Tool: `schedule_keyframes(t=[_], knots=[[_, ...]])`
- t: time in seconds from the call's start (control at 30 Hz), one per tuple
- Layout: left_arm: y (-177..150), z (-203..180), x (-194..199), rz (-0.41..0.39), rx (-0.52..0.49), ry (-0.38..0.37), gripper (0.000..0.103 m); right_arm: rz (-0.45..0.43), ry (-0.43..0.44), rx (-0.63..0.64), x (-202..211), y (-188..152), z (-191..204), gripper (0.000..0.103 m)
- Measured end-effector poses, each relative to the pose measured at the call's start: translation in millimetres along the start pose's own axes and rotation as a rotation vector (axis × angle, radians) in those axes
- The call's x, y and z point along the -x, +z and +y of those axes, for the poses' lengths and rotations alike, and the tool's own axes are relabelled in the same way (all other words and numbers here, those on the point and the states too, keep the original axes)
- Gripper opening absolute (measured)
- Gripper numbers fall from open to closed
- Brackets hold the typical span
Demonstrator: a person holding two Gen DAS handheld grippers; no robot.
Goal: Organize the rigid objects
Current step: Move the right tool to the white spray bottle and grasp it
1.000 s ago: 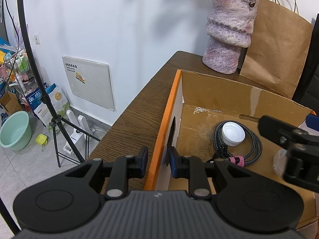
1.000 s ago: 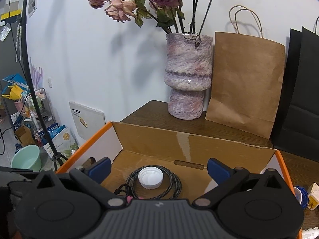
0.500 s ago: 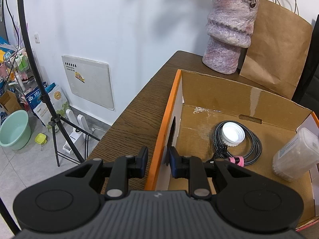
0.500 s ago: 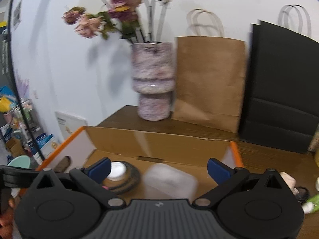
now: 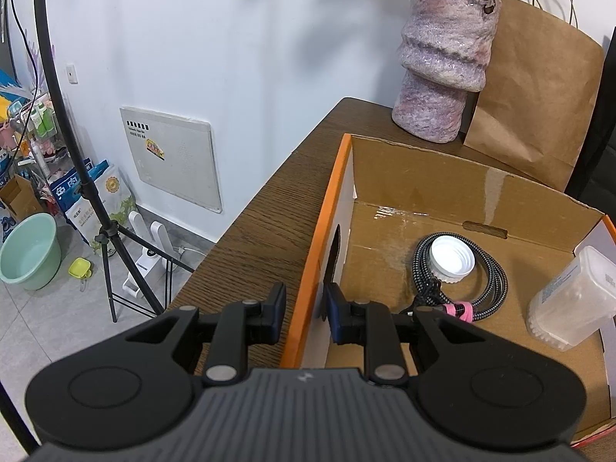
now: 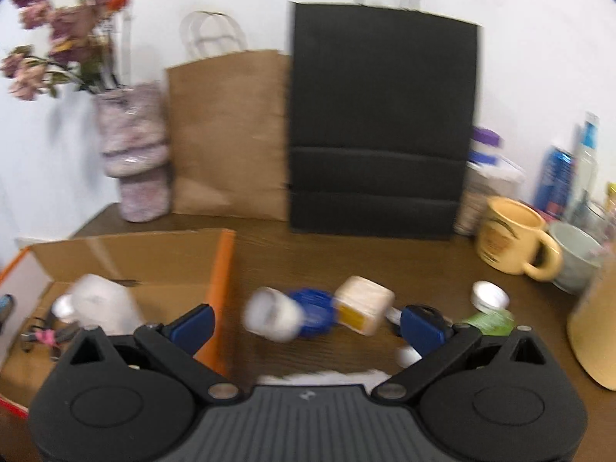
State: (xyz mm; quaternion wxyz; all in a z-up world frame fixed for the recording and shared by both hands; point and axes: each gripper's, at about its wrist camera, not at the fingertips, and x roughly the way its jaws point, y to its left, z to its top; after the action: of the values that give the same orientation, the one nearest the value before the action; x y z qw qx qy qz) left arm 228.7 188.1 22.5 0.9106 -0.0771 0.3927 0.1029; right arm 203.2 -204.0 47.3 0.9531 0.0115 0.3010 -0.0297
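Cardboard box (image 5: 454, 177) holds coiled cable (image 5: 489, 281), white cap (image 5: 452, 258), clear tub (image 5: 573, 300)

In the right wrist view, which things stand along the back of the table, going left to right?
Vase with dried flowers → brown paper bag → black paper bag → yellow mug → pale bowl.

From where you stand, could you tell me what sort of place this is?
Most likely a lived-in home room: a wooden table against a white wall holds a vase of dried flowers, paper bags and mugs, with a green basin on the tiled floor.
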Motion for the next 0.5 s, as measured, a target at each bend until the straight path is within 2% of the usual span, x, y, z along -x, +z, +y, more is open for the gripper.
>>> schedule_keyframes(t=[0.1,0.2,0.37,0.5], knots=[[0,1,0,0.0,-0.001,0.002,0.023,0.033,-0.02,-0.008,-7,-11,-17,0.103],[0,1,0,0.0,-0.001,0.002,0.023,0.051,0.002,0.019,-12,-22,-23,0.103],[0,1,0,0.0,-0.002,0.002,0.023,0.044,0.125,0.061,-18,-38,-27,0.103],[0,1,0,0.0,-0.001,0.002,0.023,0.039,0.171,0.055,-24,-41,-32,0.103]])
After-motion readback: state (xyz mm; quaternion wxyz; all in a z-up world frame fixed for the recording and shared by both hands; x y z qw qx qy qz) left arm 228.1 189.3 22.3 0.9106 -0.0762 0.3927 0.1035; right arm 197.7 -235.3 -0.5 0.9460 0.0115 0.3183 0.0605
